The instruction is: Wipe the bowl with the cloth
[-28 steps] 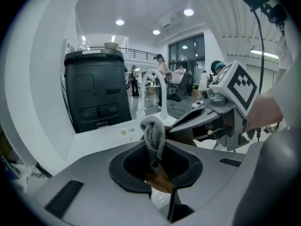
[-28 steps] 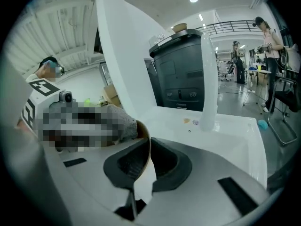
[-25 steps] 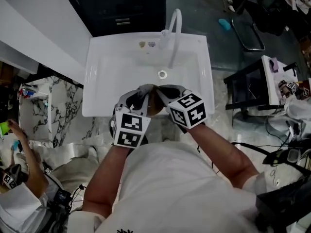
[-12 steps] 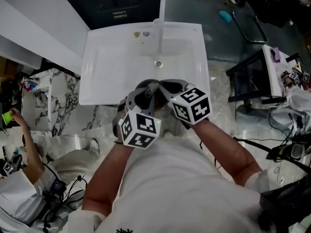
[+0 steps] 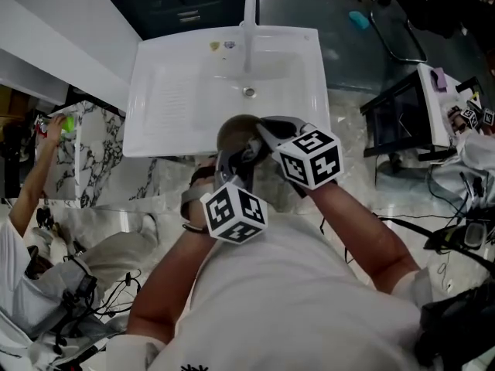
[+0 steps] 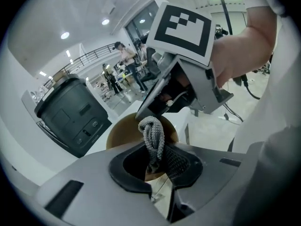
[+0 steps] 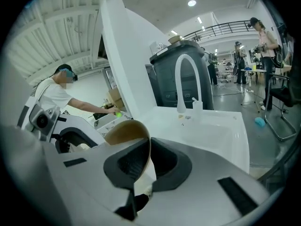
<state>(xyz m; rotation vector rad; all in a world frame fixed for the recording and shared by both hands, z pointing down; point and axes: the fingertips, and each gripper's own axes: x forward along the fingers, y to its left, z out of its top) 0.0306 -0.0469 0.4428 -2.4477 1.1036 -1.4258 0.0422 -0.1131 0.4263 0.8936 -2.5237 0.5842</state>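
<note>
**Two grippers, one bowl at the sink's edge**

I hold the tan, thin-walled round bowl [image 5: 236, 127] over the front rim of the white rectangular sink basin [image 5: 147, 130]. My right gripper [image 7: 149, 159] is clamped on the bowl's wall from about 4 o'clock in the head view. My left gripper [image 6: 155, 166], at 6 o'clock below the bowl, is clenched on a bunched grey knitted cloth [image 6: 153, 138]. The cloth's looped end stands out past the jaws, just in front of the bowl; I cannot tell whether it touches.

To wipe well, I judge the right grip should be steady, with only the cloth's free loop pressed to the wall, never the hard jaw tips. Then sweep round, turning the bowl so no patch is missed. Pinched at one edge, the bowl may twist under a heavy push.

The bowl looks matte and plain, with a smooth, even rim. No dirt shows on it, and I cannot make out which way its opening faces.
</note>
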